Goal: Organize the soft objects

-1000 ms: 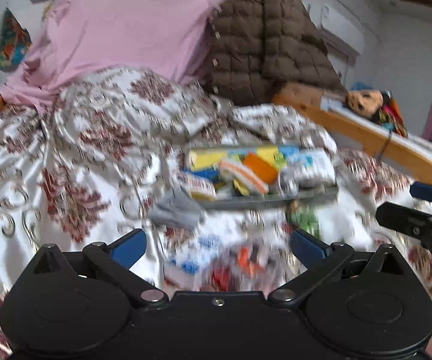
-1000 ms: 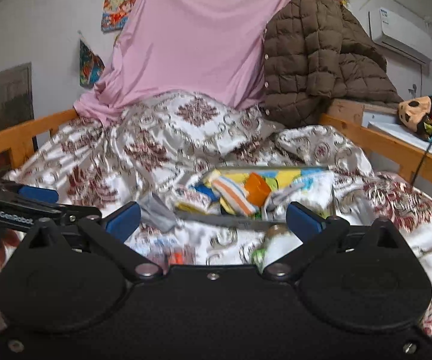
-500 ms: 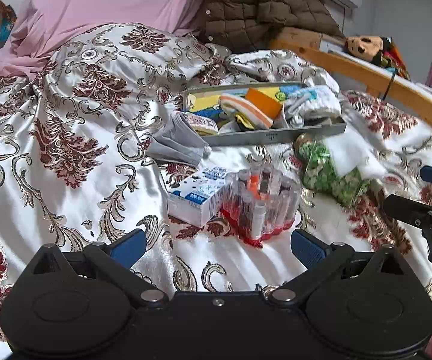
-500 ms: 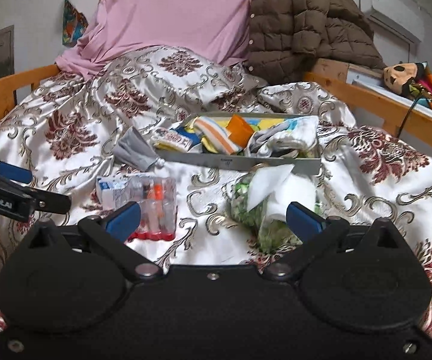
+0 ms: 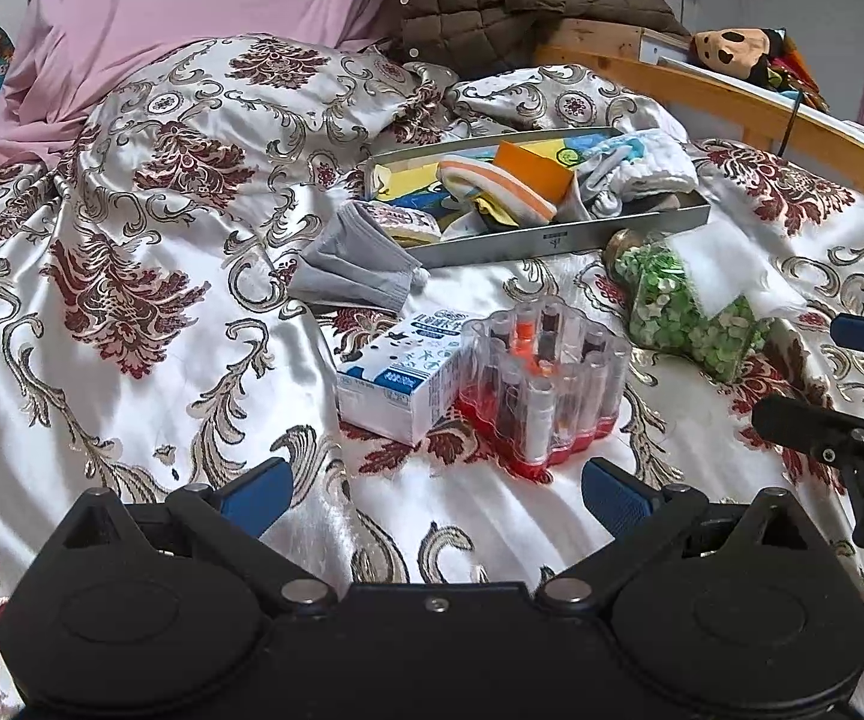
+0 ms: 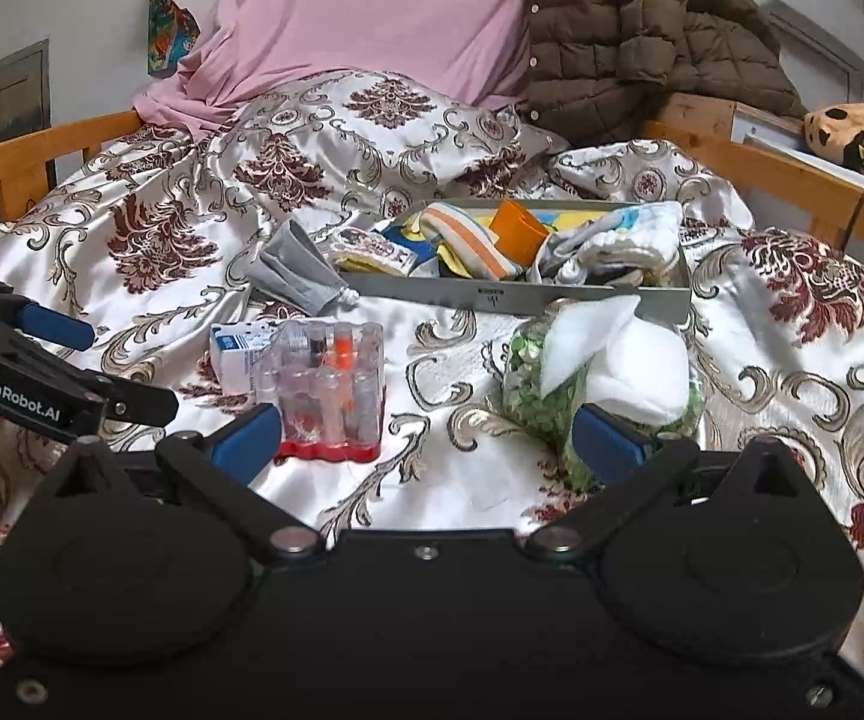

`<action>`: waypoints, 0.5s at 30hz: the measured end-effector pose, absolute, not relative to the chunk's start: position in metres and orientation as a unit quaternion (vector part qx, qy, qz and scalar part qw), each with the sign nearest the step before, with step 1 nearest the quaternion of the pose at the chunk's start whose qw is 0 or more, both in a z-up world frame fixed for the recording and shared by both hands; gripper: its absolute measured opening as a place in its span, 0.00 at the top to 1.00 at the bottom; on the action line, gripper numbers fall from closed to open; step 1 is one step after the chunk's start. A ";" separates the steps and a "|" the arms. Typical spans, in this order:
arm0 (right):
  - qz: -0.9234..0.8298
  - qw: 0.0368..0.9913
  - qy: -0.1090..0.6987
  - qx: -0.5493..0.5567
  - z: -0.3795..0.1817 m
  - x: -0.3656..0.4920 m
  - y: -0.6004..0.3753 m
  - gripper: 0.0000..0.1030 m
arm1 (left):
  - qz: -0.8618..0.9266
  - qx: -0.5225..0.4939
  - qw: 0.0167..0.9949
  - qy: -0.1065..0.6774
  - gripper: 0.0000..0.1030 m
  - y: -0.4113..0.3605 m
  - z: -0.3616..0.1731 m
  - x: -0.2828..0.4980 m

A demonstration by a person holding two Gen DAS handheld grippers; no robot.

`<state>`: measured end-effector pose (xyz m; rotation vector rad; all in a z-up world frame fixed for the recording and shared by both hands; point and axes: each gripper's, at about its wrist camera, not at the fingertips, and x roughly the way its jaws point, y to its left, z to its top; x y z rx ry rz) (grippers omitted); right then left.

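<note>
A grey metal tray (image 5: 558, 237) (image 6: 510, 294) on the bed holds socks and cloths: a striped sock (image 5: 495, 186) (image 6: 468, 240), an orange piece (image 6: 516, 225) and white socks (image 5: 648, 171) (image 6: 618, 243). A grey folded cloth (image 5: 354, 267) (image 6: 291, 270) lies left of the tray. A white cloth (image 5: 726, 276) (image 6: 624, 360) lies on a green-filled bottle (image 5: 690, 324) (image 6: 543, 396). My left gripper (image 5: 435, 495) is open and empty, near a clear vial case (image 5: 552, 387) (image 6: 327, 384). My right gripper (image 6: 426, 435) is open and empty, just before the bottle.
A small white and blue carton (image 5: 399, 375) (image 6: 237, 351) lies against the vial case. A patterned satin cover (image 5: 150, 312) covers the bed. A wooden rail (image 6: 792, 180) runs along the right. A brown jacket (image 6: 642, 42) and pink sheet (image 6: 366, 6) hang behind.
Both cameras have tilted down and moved closer over the bed. The carton, vial case and bottle now sit fully in view. Both grippers stayed open.
</note>
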<state>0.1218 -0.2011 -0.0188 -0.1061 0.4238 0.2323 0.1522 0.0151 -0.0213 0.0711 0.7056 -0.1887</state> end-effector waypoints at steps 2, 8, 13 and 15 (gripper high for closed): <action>0.116 0.970 0.208 -0.052 -0.018 0.124 -0.201 0.01 | -0.088 0.034 0.936 0.340 0.01 0.015 -0.022 0.156; 0.117 0.972 0.202 -0.039 -0.018 0.136 -0.200 0.01 | -0.080 0.035 0.945 0.315 0.01 0.012 -0.024 0.163; 0.103 0.975 0.195 -0.038 -0.021 0.147 -0.201 0.01 | -0.075 0.046 0.954 0.287 0.01 0.011 -0.025 0.164; 0.097 0.975 0.197 -0.036 -0.022 0.152 -0.201 0.01 | -0.074 0.043 0.956 0.282 0.01 0.012 -0.026 0.165</action>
